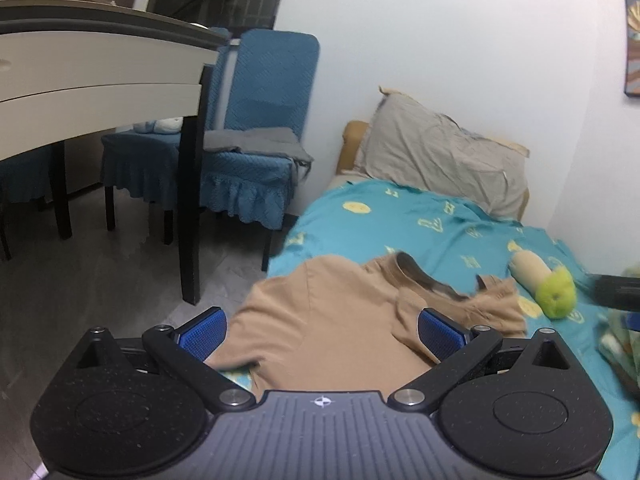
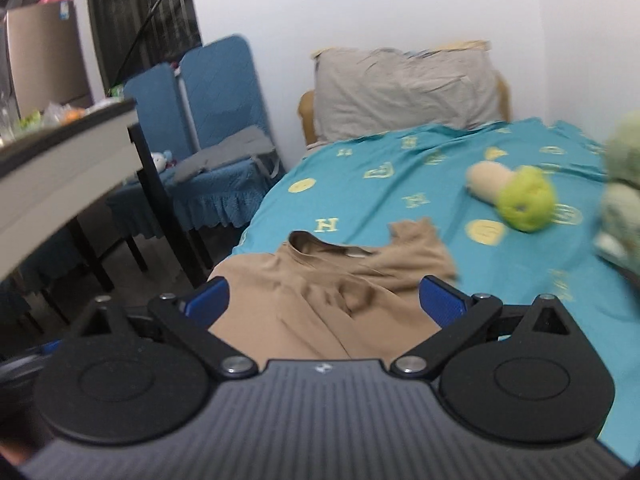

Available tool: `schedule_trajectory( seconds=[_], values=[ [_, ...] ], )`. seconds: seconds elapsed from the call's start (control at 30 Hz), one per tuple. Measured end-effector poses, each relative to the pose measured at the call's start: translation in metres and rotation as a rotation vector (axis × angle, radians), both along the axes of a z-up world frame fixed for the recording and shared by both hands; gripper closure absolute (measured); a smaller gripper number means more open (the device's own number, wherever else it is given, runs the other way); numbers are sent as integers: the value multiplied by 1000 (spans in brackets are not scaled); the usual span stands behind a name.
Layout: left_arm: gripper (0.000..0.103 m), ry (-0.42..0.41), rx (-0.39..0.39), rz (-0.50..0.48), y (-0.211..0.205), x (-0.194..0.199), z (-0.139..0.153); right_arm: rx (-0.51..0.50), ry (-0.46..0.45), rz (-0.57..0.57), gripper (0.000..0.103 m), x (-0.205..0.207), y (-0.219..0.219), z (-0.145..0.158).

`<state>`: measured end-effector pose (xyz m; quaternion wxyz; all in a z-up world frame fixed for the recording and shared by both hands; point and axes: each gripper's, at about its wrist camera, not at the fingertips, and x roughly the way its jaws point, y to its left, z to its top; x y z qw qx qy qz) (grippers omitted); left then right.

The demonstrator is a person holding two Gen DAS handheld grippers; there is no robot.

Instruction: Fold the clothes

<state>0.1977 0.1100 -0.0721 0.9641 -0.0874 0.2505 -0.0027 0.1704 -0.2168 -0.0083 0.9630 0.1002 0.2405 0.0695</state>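
On the turquoise bedsheet (image 1: 420, 216), seen from the left wrist: tan shirt (image 1: 328, 320) spread loosely near the bed's edge, neckline turned toward the grey pillow (image 1: 436, 156), one shoulder rumpled and doubled over itself. Left gripper (image 1: 322, 330) spread wide above the cloth, blue pads (image 1: 202, 334) clear of the fabric, nothing held. Likely trouble from here: pinching two layers at that rumpled shoulder and setting a crooked fold, or dragging the hem off the mattress edge toward the floor. Shown only here: the underside and dark leg of the table (image 1: 100, 80) close beside the bed, a possible snag for an elbow, plus a dark bar at the right border, perhaps part of the other tool, too blurred to say. From the right wrist: right gripper (image 2: 324, 300) likewise released, jaws fully apart over the shirt's middle, empty. Seen better here: the open collar, a crease bunched at the chest, the plush toy with a green end (image 2: 516, 196) lying well apart from the shirt, and a pale green stuffed shape (image 2: 620, 192) at the right border, both liable to catch a wide sweep of sleeve. Blue chairs (image 2: 216, 92) beyond, in both views.
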Motion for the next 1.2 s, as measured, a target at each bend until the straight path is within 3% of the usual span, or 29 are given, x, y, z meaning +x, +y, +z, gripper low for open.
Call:
schedule_trajectory(
  seconds=[0.13,0.3,0.5,0.67,0.83,0.93,0.97,1.03,1.17,1.2],
  values=[
    [0,85,-3,-59,-14,-20,-7,55,-8,-87,0,-83,-37,15],
    [0,164,12,-149,-38,-41,-13,165,-27,-181,0,-160,-84,2],
    [2,242,2,-242,-80,-63,-20,301,-28,-297,0,-171,-127,-12],
    [9,320,-96,-372,-139,-88,-22,349,-53,-390,0,-166,-148,-21],
    [28,435,-191,-505,-205,-103,-32,420,-114,-447,0,-178,-170,-25],
    [32,493,-185,-584,-235,-111,-43,456,-120,-453,0,-179,-178,-28],
    [34,518,-171,-601,-242,-112,-49,469,-114,-449,0,-178,-180,-30],
    [48,589,-172,-614,-251,-112,-64,480,-101,-446,0,-173,-182,-34],
    [59,701,-275,-655,-255,-104,-89,489,-80,-441,0,-166,-184,-39],
    [78,715,-290,-660,-254,-102,-92,489,-78,-440,0,-165,-184,-39]
  ],
)
